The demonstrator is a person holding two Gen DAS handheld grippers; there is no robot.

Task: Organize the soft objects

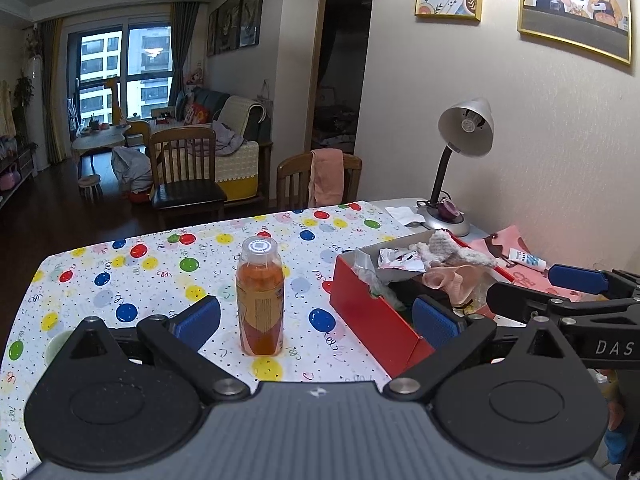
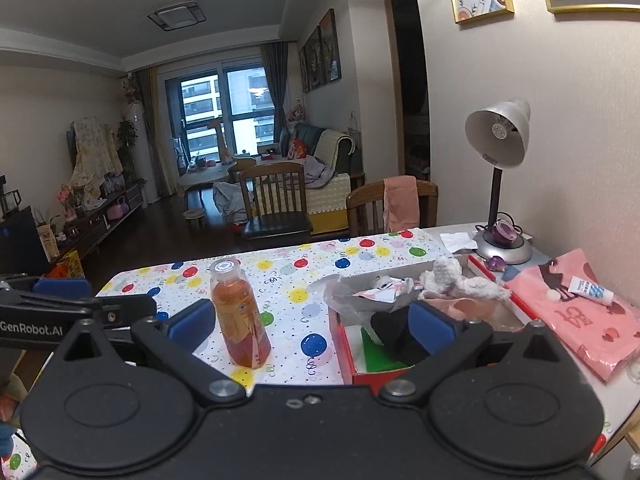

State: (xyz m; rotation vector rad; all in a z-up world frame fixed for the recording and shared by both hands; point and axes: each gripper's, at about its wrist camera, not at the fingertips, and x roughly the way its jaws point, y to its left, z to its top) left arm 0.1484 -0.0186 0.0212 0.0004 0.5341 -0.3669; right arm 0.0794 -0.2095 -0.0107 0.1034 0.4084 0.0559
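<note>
A red box (image 1: 374, 316) (image 2: 362, 374) stands on the balloon-print tablecloth (image 1: 152, 276) (image 2: 320, 276). It holds several soft things: a grey knitted piece (image 1: 452, 252) (image 2: 460, 282), a pink cloth (image 1: 448, 282) (image 2: 468, 306), a crumpled wrapper (image 1: 400, 260) (image 2: 384, 290) and clear plastic (image 1: 366, 268) (image 2: 340, 294). An orange drink bottle (image 1: 261, 300) (image 2: 239, 316) stands upright left of the box. My left gripper (image 1: 316, 320) is open and empty, jaws either side of the bottle, short of it. My right gripper (image 2: 312, 326) is open and empty, its right finger (image 2: 434, 330) over the box's near end.
A silver desk lamp (image 1: 460, 152) (image 2: 498, 168) stands at the table's far right by the wall. A pink bag (image 2: 576, 312) with a small white tube (image 1: 526, 259) (image 2: 592, 290) lies right of the box. Wooden chairs (image 1: 320, 180) (image 2: 392, 204) stand beyond the table's far edge.
</note>
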